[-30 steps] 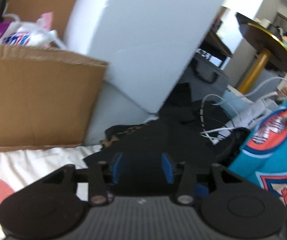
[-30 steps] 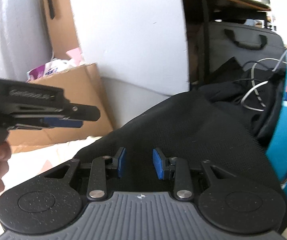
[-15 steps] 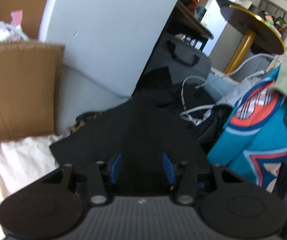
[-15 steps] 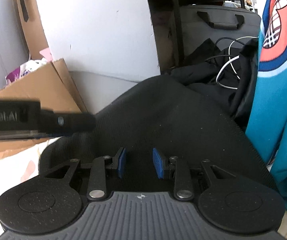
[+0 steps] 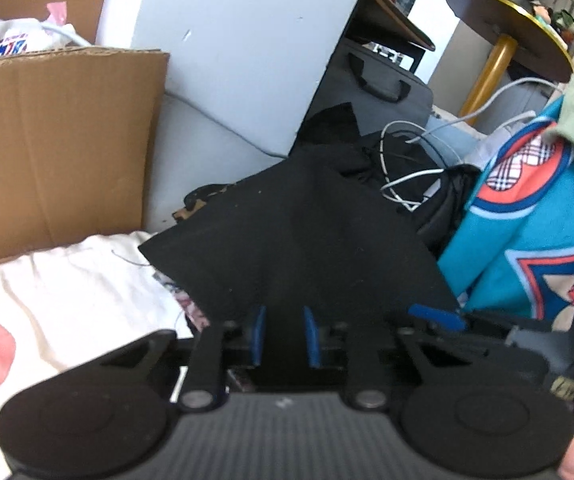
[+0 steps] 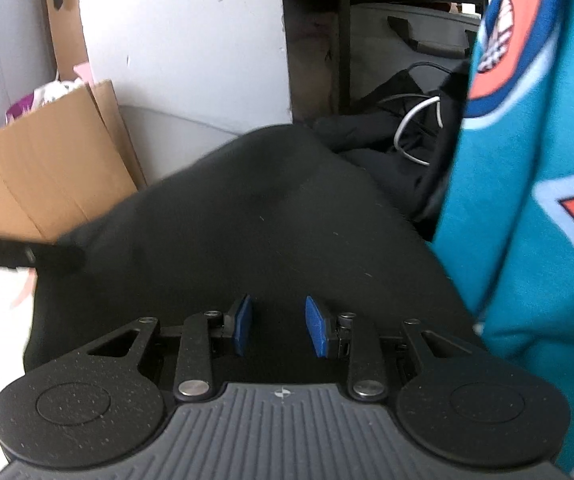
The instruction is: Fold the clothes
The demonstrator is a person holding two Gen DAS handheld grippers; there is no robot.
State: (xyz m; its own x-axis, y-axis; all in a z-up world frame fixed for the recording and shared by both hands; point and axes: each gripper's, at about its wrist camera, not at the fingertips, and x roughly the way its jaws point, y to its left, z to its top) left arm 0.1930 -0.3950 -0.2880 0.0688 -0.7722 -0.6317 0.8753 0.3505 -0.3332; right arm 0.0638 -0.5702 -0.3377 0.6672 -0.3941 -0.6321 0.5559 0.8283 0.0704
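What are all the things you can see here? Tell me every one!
black garment: one, black, middle, between both grippers' fingers
teal blanket: one, teal with orange and blue, right
cardboard box: one, brown, left
white cloth: one, white with pink patch, lower left
cables: several, white, behind the garment
grey case: one, grey, back
round table: one, dark top, yellow leg, far right
left gripper: black, blue pads
right gripper: black, blue pads

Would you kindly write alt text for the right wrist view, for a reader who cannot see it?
A black garment fills the middle, spreading away from the right gripper, whose blue-padded fingers stand apart with the cloth in the gap between them. A teal blanket hangs at right; a cardboard box and a white panel stand behind, and the blurred left gripper enters from the left.
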